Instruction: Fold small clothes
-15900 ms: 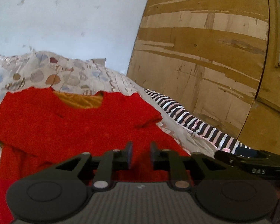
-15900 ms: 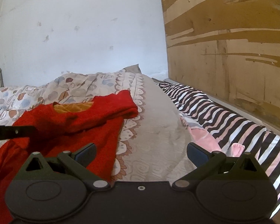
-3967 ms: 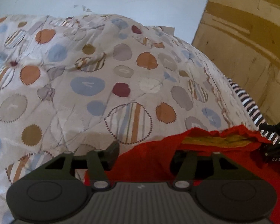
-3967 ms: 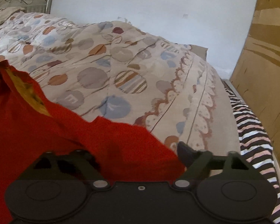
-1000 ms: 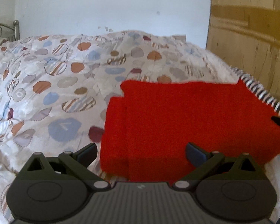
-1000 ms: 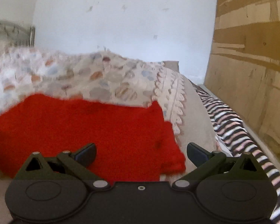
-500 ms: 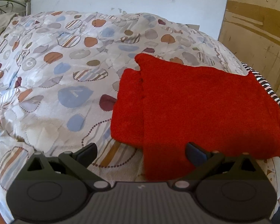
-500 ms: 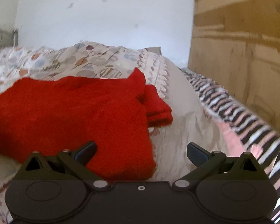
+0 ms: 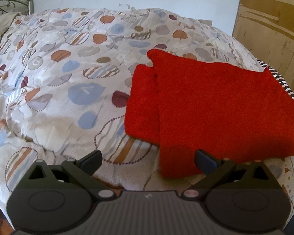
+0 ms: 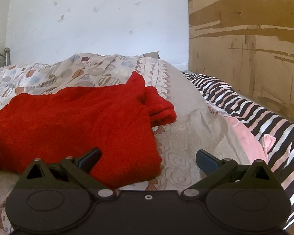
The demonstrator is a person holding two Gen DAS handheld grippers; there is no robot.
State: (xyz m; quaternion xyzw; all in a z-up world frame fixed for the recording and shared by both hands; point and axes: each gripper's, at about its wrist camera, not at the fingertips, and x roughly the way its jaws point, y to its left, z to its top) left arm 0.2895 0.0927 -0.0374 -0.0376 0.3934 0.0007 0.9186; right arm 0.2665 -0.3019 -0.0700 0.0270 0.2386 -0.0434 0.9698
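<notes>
A: Where is the red garment (image 9: 215, 105) located?

B: It is laid folded on the quilt (image 9: 72, 82), with a narrower folded layer projecting at its left edge. A striped sheet (image 10: 250, 115) is seen beside the quilt, by the wooden panel (image 10: 245, 39).

A: How are the grippers shown?

B: The left gripper (image 9: 148, 161) is held with fingers spread wide, nothing grasped. The right gripper (image 10: 148, 159) is likewise spread and empty, above the garment's near corner.
</notes>
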